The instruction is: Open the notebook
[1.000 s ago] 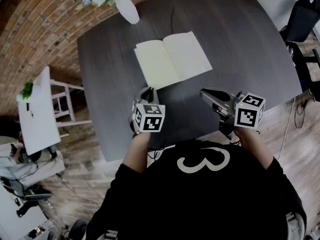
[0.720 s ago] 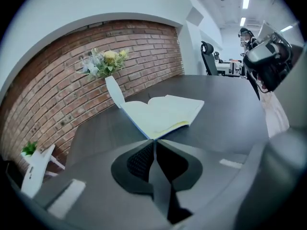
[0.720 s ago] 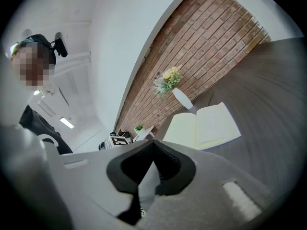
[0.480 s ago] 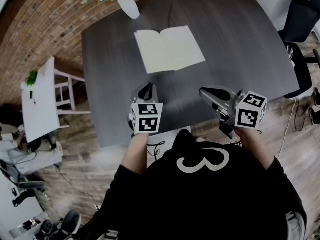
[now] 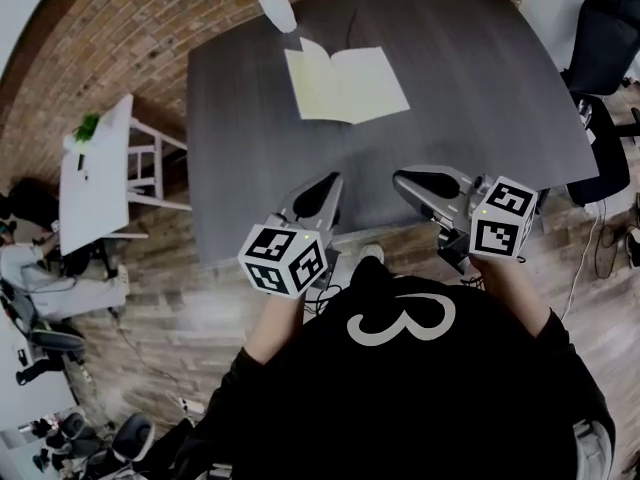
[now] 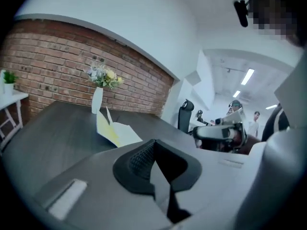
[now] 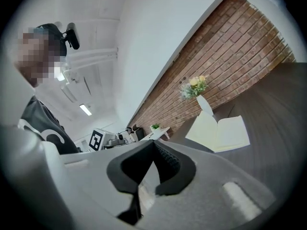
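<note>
Close in front of the person, the left gripper [image 5: 325,188] has its jaws pressed together with nothing between them. Beside it, the right gripper [image 5: 408,180] is likewise closed and empty, held over the near edge of the dark table [image 5: 470,118]. Well beyond both, the notebook [image 5: 345,83] lies open near a white vase [image 5: 277,8].
</note>
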The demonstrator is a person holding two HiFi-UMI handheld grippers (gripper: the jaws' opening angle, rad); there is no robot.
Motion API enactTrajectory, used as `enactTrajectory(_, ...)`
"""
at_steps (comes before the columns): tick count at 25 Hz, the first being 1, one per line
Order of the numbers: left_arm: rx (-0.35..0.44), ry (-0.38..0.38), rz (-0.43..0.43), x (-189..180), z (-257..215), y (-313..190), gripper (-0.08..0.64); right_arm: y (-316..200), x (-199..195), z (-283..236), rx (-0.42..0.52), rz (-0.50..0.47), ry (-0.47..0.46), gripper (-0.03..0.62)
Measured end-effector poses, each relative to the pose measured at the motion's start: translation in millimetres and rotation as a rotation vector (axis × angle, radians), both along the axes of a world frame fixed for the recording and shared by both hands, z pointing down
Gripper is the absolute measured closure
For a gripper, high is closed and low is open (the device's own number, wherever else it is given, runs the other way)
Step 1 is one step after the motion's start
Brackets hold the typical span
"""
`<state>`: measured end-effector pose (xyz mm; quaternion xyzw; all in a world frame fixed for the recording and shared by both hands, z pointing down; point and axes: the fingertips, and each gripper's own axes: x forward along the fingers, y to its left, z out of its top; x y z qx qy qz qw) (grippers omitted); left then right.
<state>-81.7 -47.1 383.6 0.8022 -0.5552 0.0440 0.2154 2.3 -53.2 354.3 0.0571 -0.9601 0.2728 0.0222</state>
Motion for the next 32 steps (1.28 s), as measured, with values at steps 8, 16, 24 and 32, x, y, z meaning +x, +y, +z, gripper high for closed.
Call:
enactTrajectory(8,0.09,0.028,0.071,53,-34,39,0.546,35,18,-23,0.085,-0.033,-0.034,0.591)
enactTrajectory(16,0.121,-0.002,0.066,71,-46,50,0.546,50,34,-30,0.112,-0.044,-0.038,0.591)
enactTrajectory(24,0.126,-0.014,0.066,79,-46,53,0.546,53,42,-32,0.127,-0.041,-0.038,0.591)
enactTrajectory(32,0.118,-0.014,0.066,81,-47,52,0.546,53,44,-33,0.127,-0.039,-0.032,0.591)
